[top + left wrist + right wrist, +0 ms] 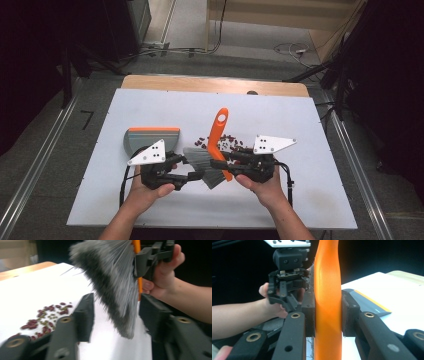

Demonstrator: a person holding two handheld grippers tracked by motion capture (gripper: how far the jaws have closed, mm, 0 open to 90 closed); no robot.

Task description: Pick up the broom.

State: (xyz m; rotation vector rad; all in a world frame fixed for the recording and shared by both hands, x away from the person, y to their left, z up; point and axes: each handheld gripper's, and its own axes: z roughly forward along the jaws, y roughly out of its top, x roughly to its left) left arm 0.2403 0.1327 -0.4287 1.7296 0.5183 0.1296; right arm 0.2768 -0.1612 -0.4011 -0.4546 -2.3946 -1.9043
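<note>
Holding the orange handle of a small brush between its two black jaws, the right gripper is closed on it — in the right gripper view both jaw pads press against the sides of the handle, with no gap. In the high view the handle rises from this grip and points away from the person, toward the far edge of the table, and its end has an oval hole. The grey bristles spread out on the left side of the handle, near the middle of the white table surface.

The left gripper is open. In the left gripper view its jaws stand wide apart and the bristles hang between them, closer to the right jaw; whether the bristles touch a jaw cannot be told, because they are blurred. The jaws have hold of nothing. The person's left hand carries this gripper at the near side of the table, and the right hand carries the other one just beside it.

A small pile of dark red beans lies on the table just behind the brush; in the left gripper view some smaller greenish grains are mixed with the beans. A grey dustpan with an orange edge lies flat on the table to the left of the brush — near the left gripper, apart from the beans.
</note>
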